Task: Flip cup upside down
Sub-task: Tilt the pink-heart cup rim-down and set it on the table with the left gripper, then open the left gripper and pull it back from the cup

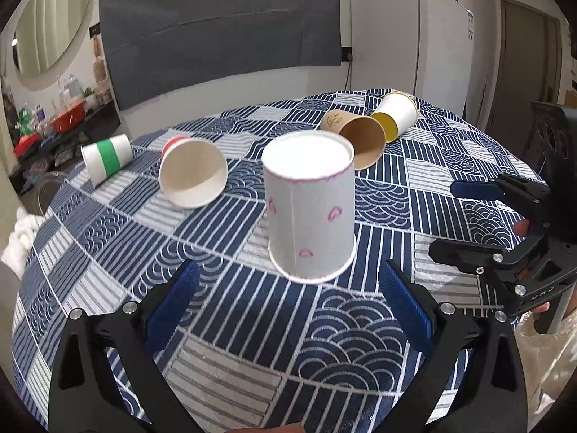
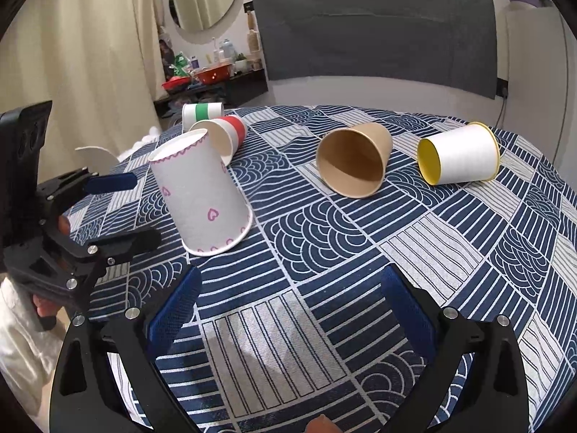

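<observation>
Both tongs spread wide, holding nothing: the left gripper [image 1: 288, 281] faces the heart-print cup [image 1: 309, 209], the right gripper [image 2: 292, 288] hangs to its side.

The heart-print cup stands mouth-down on the patterned tablecloth [image 1: 223, 368], so that flip looks finished. Beyond it lie the red-banded cup [image 1: 193, 173], green-banded cup [image 1: 106, 158], brown cup [image 2: 355, 160] and yellow-lined cup [image 2: 459, 155], all on their sides. Next likely: the right gripper squares up on the brown cup's wall.

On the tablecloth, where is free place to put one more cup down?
The widest bare tablecloth lies in front of the right tool, bordered by the heart cup and the brown cup. It is crowded far left: the red cup and green cup lie close together.
</observation>
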{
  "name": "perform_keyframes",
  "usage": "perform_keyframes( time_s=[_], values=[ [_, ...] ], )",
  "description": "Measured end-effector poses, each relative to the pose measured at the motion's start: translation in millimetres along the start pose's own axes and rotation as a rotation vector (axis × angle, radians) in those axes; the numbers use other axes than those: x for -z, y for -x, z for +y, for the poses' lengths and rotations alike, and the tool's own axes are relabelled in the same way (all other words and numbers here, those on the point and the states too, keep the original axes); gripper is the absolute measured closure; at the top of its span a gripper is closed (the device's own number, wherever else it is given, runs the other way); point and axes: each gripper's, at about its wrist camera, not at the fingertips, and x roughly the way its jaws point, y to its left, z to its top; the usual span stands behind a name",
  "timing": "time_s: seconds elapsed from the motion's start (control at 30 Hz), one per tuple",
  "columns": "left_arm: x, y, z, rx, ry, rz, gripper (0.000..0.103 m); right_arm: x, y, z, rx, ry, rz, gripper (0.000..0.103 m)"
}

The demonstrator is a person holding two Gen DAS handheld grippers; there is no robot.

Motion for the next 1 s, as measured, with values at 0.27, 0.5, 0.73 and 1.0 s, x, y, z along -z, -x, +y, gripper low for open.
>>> perform_keyframes(
  time_s=[0.27,0.5,0.73,1.0],
  values=[
    [19.1,4.4,5.5,-0.092,0.021,-0.032,0.006,5.6,-3.4,19.1,0.048,0.059,-0.009,0.007],
    [21.5,7.4,9.0,-0.175,0.06,-0.093,0.006,4.0,0.1,26.9,0.071,0.041,-0.059,0.007],
    [24.2,8.3,4.9,-0.163,0.027,-0.113,0.006,4.1,-4.7,30.6,0.093,0.019,-0.095,0.007],
    [24.6,5.4,5.9,-0.155,0.038,-0.098,0.006,5.6,-3.7,32.2,0.091,0.022,-0.109,0.007]
  ],
)
